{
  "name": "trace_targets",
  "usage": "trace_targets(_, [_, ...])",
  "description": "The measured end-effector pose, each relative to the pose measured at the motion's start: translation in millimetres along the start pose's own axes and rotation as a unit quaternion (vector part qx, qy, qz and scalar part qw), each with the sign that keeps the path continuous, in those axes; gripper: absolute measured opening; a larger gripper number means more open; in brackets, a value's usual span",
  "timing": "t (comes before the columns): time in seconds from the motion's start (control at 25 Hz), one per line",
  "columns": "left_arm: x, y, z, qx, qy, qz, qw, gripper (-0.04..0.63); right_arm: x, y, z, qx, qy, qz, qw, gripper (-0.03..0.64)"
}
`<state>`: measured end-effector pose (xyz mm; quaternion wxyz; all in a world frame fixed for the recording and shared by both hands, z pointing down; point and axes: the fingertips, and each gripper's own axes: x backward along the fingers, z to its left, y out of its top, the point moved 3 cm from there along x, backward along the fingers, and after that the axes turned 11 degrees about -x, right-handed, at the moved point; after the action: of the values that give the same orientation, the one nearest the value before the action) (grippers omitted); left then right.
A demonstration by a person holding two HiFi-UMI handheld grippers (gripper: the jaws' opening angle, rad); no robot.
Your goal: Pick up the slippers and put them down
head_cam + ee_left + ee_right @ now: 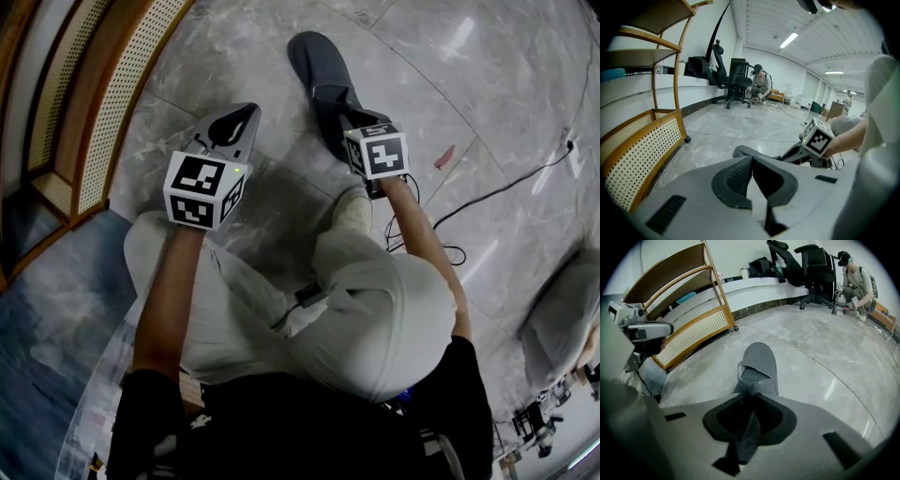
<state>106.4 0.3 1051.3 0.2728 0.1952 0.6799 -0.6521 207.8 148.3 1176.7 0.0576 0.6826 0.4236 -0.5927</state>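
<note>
The slipper [758,363] is plain grey fabric, with a closed rounded toe and an open back showing a paler lining. It lies sole down on the marble floor [234,56], toe pointing away from the person. The right gripper [751,391] is clamped on its heel: a bunched strip of the grey fabric runs between the two dark pads, which press on it from both sides. From the head view the heel end is hidden under that gripper and its marker cube, and only the toe half shows. In the left gripper view just a low sliver of the slipper shows past the gripper's body.

The left gripper [247,114] hangs to the slipper's left, apart from it, its jaws together at the tips with nothing between them. A wooden shelf unit with cane panels [691,331] stands further left. A small pink thing [444,156] near a black cable [506,184] is too small to identify.
</note>
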Motion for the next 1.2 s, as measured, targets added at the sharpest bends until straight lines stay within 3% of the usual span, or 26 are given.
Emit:
trace_targets(0.6, [0, 2, 5, -0.003, -0.005, -0.002, 1.0, 0.006, 4, -2, 5, -0.002, 0.004, 0.011, 1.0, 0.098])
trace_targets(1.2, [5, 30, 21, -0.019, -0.013, -0.016, 0.9996, 0.006, 35, 24, 8, 0.01, -0.013, -0.018, 1.0, 0.069])
